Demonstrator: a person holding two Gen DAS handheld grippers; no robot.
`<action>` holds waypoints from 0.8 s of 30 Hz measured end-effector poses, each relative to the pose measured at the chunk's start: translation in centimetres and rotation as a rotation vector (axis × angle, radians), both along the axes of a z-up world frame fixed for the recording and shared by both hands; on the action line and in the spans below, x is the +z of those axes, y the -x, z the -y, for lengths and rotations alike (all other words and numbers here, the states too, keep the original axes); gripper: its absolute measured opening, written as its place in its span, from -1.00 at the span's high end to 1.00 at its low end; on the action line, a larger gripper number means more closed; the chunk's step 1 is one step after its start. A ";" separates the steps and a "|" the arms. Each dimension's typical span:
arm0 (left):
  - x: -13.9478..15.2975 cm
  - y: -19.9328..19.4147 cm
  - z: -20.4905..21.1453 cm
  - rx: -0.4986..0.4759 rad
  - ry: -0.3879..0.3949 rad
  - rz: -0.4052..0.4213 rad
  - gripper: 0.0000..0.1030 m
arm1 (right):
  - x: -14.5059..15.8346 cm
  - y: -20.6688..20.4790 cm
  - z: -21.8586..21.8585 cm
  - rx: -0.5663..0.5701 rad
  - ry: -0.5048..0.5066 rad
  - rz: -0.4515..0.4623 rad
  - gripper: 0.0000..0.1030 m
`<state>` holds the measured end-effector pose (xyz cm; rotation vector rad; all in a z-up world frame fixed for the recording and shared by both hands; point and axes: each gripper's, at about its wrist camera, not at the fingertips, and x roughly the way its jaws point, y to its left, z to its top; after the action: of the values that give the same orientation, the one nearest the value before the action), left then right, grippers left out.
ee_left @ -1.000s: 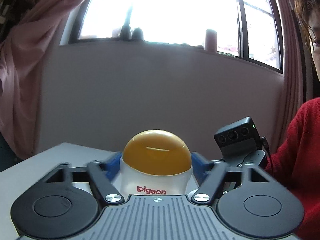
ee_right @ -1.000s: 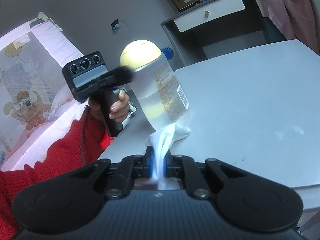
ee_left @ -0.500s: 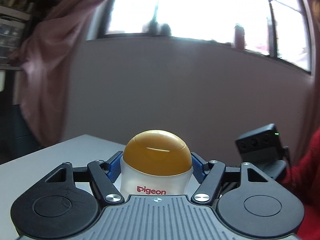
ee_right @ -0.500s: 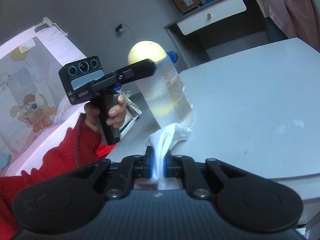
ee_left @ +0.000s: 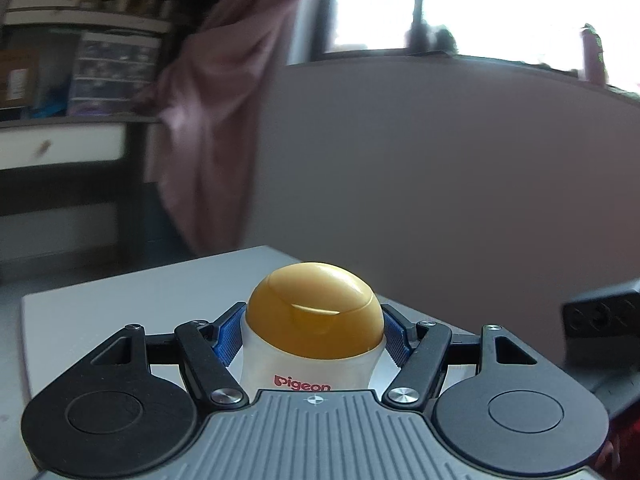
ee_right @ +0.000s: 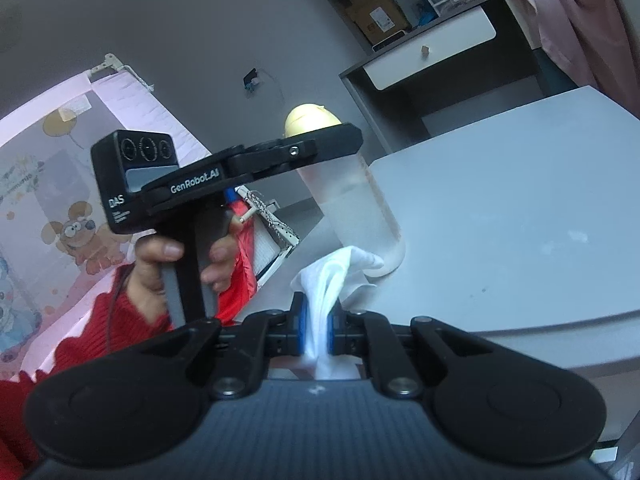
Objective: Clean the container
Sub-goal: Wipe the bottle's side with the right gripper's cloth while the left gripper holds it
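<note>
Left gripper (ee_left: 314, 330): clamped on the bottle, blue pads pressing both sides just under the cap; in the right wrist view (ee_right: 320, 148) seen side-on, reaching across the bottle's neck.
Bottle (ee_left: 308, 368): upright between the left fingers, translucent white body, red "Pigeon" print facing the camera; in the right wrist view (ee_right: 356, 208) tilted slightly, clear liquid inside, base at the near edge of the worktop; whether resting on it or just above, cannot tell.
Cap (ee_left: 314, 314): amber dome, closed on top of the bottle; pale yellow in the right wrist view (ee_right: 310, 120), showing above the left gripper's arm.
Right gripper (ee_right: 316, 326): pinched tight on the cloth, blue pads squeezing the fabric between them.
Cloth (ee_right: 336, 276): white, bunched, fanning out from the right fingers up to the bottle's lower side and touching it near the base.
Left hand (ee_right: 176, 264): wrapped round the black pistol handle, thumb and fingers visible, red knitted sleeve (ee_right: 100, 320) at the wrist.
Worktop (ee_right: 520, 208): pale grey, rounded edge, a few faint smudges on the surface; in the left wrist view (ee_left: 132, 296) stretching behind the bottle.
Behind: pink curtain (ee_left: 224, 112) beside a bright window (ee_left: 480, 4); dark desk with a white drawer (ee_right: 432, 52); cot with cartoon-print side (ee_right: 52, 184) to the far left.
</note>
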<state>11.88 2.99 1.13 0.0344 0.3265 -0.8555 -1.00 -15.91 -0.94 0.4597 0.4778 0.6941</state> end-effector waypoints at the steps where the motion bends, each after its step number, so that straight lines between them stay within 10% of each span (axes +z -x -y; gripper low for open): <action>1: 0.4 0.3 0.2 0.031 -0.006 -0.005 -0.34 | 0.0 0.1 0.0 -0.003 0.000 0.001 0.81; 24: 5.8 3.6 4.0 0.529 -0.061 -0.043 -0.34 | -0.3 1.7 0.5 -0.013 -0.016 0.043 0.81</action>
<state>8.27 -1.02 6.94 -0.0137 0.3797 -0.3225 -2.70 -16.40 -1.22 0.4615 0.4287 0.6940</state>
